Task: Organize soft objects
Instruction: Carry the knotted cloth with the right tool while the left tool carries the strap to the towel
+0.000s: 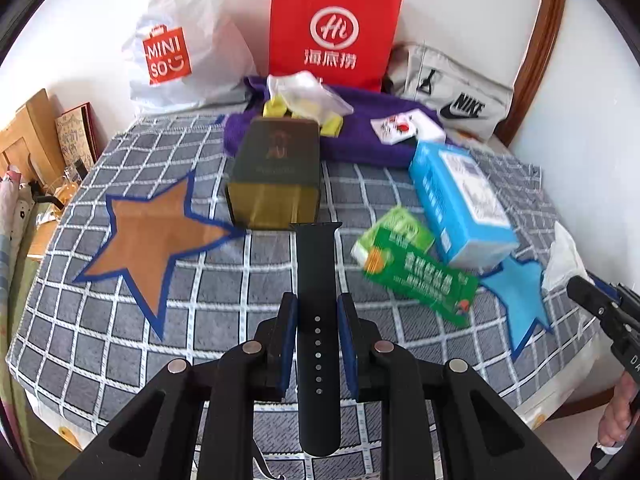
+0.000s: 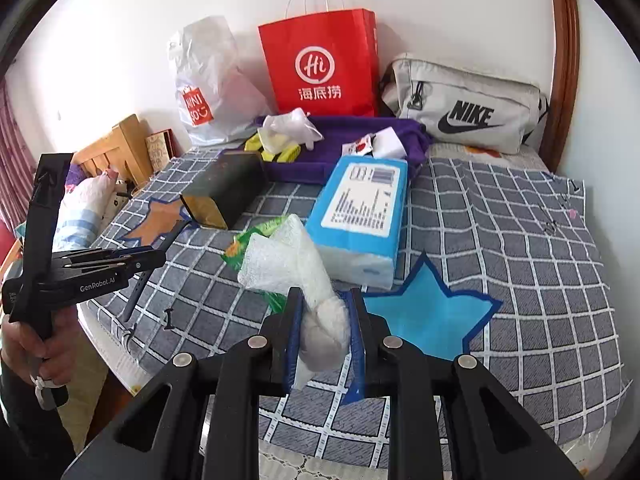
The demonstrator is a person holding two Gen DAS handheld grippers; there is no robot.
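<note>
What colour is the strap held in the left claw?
Black, with a row of small holes: the watch strap, clearest in the left wrist view.

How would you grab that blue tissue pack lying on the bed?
Take the blue tissue pack across its two long sides, near the near end, coming down from above. It lies flat with the label up and is long and narrow, so the short way across fits between fingers best. Its right side is open; the green box crowds the left.
</note>
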